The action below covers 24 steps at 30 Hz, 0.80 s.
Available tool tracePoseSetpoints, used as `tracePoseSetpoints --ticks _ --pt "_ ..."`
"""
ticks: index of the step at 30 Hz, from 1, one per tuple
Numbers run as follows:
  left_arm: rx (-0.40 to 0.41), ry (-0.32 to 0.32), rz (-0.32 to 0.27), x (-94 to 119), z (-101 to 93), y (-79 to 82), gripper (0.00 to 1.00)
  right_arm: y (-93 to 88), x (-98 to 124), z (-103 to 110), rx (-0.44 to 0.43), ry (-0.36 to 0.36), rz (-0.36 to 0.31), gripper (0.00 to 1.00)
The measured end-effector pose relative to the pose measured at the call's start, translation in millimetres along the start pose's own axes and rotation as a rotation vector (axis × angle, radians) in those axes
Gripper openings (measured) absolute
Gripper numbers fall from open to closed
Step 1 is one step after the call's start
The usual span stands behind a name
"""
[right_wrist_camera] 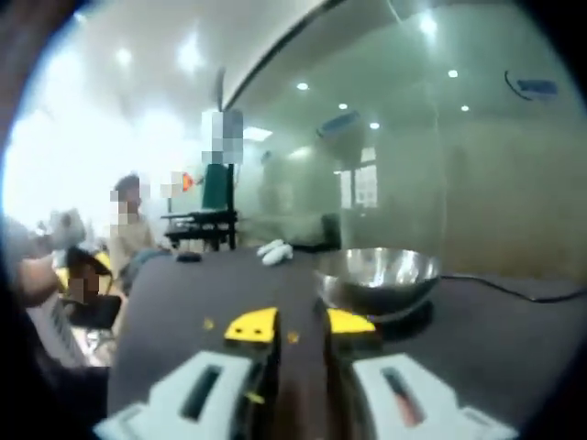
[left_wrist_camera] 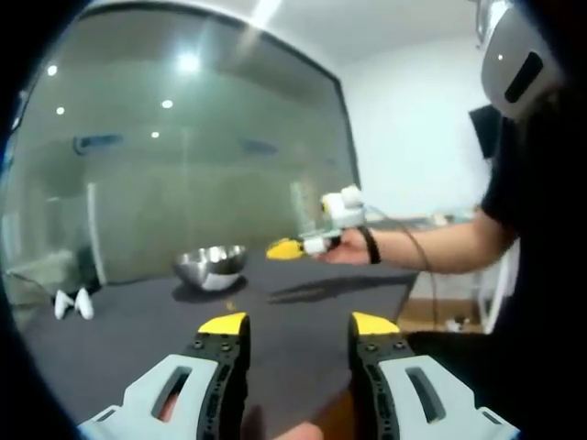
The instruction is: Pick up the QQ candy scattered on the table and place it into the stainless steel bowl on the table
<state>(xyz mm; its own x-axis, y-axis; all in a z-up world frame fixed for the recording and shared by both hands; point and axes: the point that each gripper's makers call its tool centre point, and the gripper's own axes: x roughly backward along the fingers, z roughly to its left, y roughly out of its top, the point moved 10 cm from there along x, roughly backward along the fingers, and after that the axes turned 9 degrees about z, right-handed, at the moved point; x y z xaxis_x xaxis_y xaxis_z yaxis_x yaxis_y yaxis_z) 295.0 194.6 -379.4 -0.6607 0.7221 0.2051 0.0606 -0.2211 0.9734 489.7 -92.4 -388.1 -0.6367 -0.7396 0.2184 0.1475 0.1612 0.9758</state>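
The stainless steel bowl (left_wrist_camera: 212, 264) stands on the dark table (left_wrist_camera: 303, 312), toward its far side. My left gripper (left_wrist_camera: 300, 325) hovers low over the near part of the table, jaws wide open with nothing between them. A tiny yellow candy (left_wrist_camera: 229, 305) lies just ahead of its left jaw. A hand holds my right gripper (left_wrist_camera: 292, 247) in the air to the right of the bowl. In the right gripper view, the right gripper (right_wrist_camera: 302, 324) is open with a narrower gap, and the bowl (right_wrist_camera: 378, 275) is close ahead on the right. Small orange candies lie on the cloth, one (right_wrist_camera: 293, 337) seen in the gap and one (right_wrist_camera: 208, 324) left of the jaws.
A small white object (left_wrist_camera: 73, 302) sits at the table's left end, also seen beyond the bowl (right_wrist_camera: 273, 250). A dark cable (right_wrist_camera: 514, 289) runs across the table right of the bowl. A glass wall backs the table. A person in black (left_wrist_camera: 537, 229) stands at the right; people sit far left.
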Motion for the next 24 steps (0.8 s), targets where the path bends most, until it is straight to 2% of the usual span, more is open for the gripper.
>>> tracePoseSetpoints --ticks 5,9,20,24 --pt "0.011 0.012 -0.007 0.1 2.4 1.1 0.44 -12.5 -2.7 0.2 -0.031 -0.028 0.015 0.21" --pt "-0.001 0.003 -0.003 -1.4 0.9 1.2 0.44 -20.9 -7.3 5.4 -0.014 -0.016 0.053 0.21" --pt "0.007 0.007 -0.024 -0.6 3.2 0.7 0.44 -24.7 -22.1 0.2 -0.012 -0.015 0.088 0.21" --pt "0.003 0.005 -0.02 -0.3 3.7 0.3 0.44 -31.1 -34.1 -3.9 0.017 -0.023 0.128 0.21"
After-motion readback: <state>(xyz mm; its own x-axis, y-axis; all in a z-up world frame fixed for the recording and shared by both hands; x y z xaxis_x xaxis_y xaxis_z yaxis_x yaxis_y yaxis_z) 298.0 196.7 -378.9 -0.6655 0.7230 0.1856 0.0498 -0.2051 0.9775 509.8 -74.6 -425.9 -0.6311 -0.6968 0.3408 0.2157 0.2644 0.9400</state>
